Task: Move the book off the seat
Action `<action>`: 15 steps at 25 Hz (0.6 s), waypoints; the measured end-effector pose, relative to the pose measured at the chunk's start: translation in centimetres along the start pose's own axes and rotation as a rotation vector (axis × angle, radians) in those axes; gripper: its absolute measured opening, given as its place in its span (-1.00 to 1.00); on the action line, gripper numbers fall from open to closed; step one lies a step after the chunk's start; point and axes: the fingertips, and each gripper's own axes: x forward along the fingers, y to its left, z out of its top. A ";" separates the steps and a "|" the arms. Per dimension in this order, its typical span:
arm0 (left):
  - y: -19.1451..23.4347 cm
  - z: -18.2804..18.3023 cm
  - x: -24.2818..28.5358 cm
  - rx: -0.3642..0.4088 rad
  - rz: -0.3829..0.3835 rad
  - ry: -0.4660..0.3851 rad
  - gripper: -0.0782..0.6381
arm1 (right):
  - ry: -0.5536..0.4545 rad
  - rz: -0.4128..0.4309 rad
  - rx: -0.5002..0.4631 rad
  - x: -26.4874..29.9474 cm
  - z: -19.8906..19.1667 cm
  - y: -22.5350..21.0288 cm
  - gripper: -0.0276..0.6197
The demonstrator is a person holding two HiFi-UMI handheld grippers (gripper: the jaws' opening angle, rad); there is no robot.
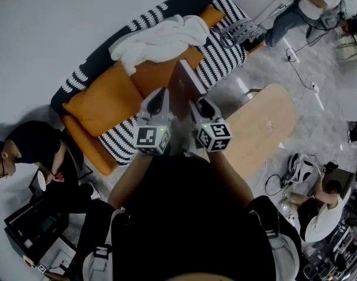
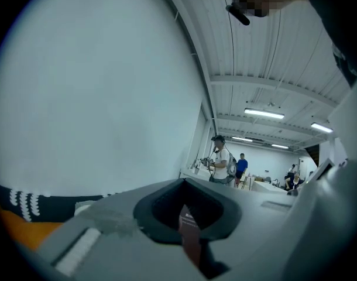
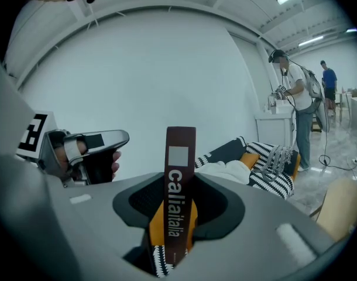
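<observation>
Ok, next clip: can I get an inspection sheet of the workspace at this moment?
Surface: sofa with orange seat cushions; wooden coffee table beside it.
Job's things: brown book, held upright in the air over the seat.
Clutter: white blanket and striped cushions on the sofa.
Grippers: left claw and right claw each shut on the book.
Cables: loose cable on the floor past the table.
Surroundings: white wall; seated person by the sofa's end, others beyond the table.

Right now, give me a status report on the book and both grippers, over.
Left gripper, right gripper: both shut on book. Book held up over orange sofa seat. Wooden table close by, nothing between.
</observation>
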 end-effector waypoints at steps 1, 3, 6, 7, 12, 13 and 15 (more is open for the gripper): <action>-0.2 0.0 0.1 -0.003 -0.001 0.002 -0.76 | -0.001 -0.001 0.001 -0.1 0.0 -0.1 -0.43; -0.5 0.0 0.0 -0.002 -0.007 0.008 -0.76 | -0.005 -0.002 0.000 -0.3 0.1 -0.2 -0.44; -1.0 0.3 0.2 0.015 -0.019 0.003 -0.77 | -0.009 -0.005 -0.003 -0.7 0.4 -0.4 -0.43; -1.1 0.5 0.3 0.012 -0.022 -0.003 -0.77 | -0.009 -0.007 -0.003 -0.7 0.5 -0.4 -0.44; -0.7 0.3 0.9 0.019 -0.016 0.014 -0.76 | -0.008 -0.018 0.000 -0.4 0.5 -0.7 -0.43; -0.7 0.2 1.1 0.020 -0.021 0.015 -0.76 | -0.007 -0.021 0.000 -0.4 0.5 -0.8 -0.43; -0.6 0.3 1.5 0.018 -0.034 0.013 -0.76 | -0.006 -0.028 0.000 -0.3 0.7 -0.9 -0.43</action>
